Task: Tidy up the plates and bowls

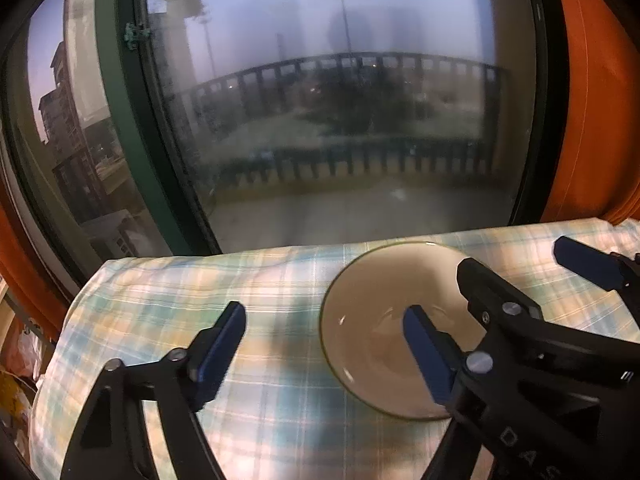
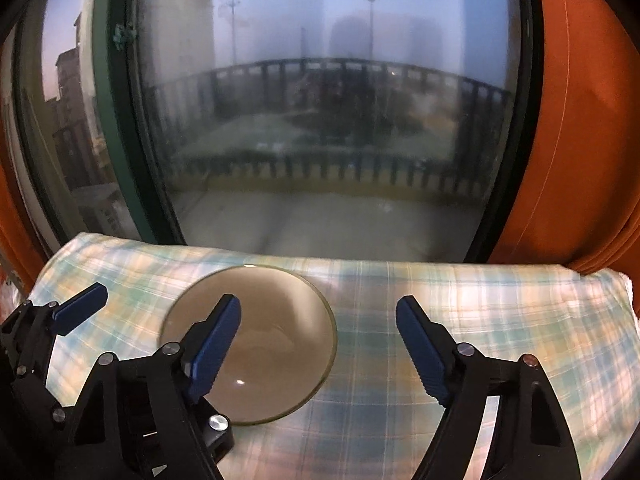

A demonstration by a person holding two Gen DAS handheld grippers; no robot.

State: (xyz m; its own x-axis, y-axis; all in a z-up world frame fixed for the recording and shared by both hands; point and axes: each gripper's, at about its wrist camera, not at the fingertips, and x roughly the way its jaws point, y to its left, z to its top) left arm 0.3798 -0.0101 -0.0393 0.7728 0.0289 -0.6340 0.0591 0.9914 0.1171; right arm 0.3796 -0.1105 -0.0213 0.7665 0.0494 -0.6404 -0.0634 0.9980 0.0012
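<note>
A cream bowl (image 1: 376, 312) with a thin green rim sits upright on the plaid tablecloth (image 1: 200, 292); it also shows in the right wrist view (image 2: 272, 320). My left gripper (image 1: 324, 332) is open and empty, its right finger above the bowl's inside. My right gripper (image 2: 318, 328) is open and empty, its left finger over the bowl. In the left wrist view the right gripper's fingers (image 1: 496, 296) reach over the bowl's right side. In the right wrist view the left gripper's finger (image 2: 80, 308) lies left of the bowl.
The cloth-covered table (image 2: 480, 320) ends at a large window (image 2: 320, 120) straight ahead. Orange curtains (image 2: 580, 140) hang at both sides. Bags and clutter (image 1: 16, 360) lie beyond the table's left edge.
</note>
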